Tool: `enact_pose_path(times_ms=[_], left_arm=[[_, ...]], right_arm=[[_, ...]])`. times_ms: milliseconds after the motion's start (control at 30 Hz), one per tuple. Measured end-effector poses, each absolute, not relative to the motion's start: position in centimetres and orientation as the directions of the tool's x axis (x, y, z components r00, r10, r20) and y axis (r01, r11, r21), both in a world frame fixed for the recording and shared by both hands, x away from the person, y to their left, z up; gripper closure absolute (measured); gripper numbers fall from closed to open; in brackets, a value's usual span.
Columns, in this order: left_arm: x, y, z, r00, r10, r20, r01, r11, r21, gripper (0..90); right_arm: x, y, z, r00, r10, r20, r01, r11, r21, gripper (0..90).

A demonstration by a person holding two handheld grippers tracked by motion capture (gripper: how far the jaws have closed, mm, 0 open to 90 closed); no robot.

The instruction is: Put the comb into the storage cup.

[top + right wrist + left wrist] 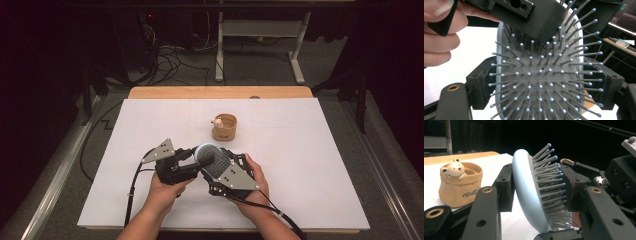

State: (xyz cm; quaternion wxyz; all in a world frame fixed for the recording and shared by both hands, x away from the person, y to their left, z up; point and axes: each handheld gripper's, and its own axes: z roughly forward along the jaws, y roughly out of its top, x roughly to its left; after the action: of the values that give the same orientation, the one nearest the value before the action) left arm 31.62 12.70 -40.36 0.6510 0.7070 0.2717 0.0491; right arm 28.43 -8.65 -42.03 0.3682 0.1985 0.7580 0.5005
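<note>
Your left gripper [196, 159] sits at about seven o'clock from the table's middle, pointing toward three o'clock, and its jaws are clamped across the thickness of the pale blue hairbrush [212, 159]: in the left gripper view one pad lies flat against the smooth back of the brush [525, 195] and the other presses into the bristle tips. To the left of that hand the white table cover [125, 150] runs bare all the way to its nine o'clock edge, so you have wide room there, and a short strip lies free between your wrists and the six o'clock edge. The brush itself is held off the cover between the two tools, its bristles facing up and toward your right gripper [227, 167]. That gripper, just to the right and touching the same brush, has its jaws wide apart and closed on the two side rims of the brush head, as the right gripper view shows with a black pad at each edge of the bristle bed [541, 75]. At twelve o'clock from the brush, apart from it, stands the small tan pot with a bear figure [224, 126] on its rim. From there to the three o'clock edge the cover is open
</note>
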Motion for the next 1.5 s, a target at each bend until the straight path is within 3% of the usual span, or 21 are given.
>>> enact_pose_path(times_ms=[933,1200,1500], left_arm=[[31.19,12.57,-39.98,0.849,0.462,-0.256,0.284,0.008,0.959,57.2],[31.11,12.63,-39.90,0.848,0.469,-0.246,0.274,0.009,0.962,57.6],[31.08,13.00,-39.70,0.841,0.488,-0.236,0.261,0.016,0.965,57.9]], right_arm=[[28.29,-8.42,-41.97,-0.622,0.685,-0.379,-0.090,0.418,0.904,19.5],[28.65,-8.51,-42.09,-0.639,0.688,-0.343,-0.051,0.408,0.912,15.0],[28.72,-8.52,-42.15,-0.652,0.684,-0.326,-0.024,0.411,0.911,3.1]])
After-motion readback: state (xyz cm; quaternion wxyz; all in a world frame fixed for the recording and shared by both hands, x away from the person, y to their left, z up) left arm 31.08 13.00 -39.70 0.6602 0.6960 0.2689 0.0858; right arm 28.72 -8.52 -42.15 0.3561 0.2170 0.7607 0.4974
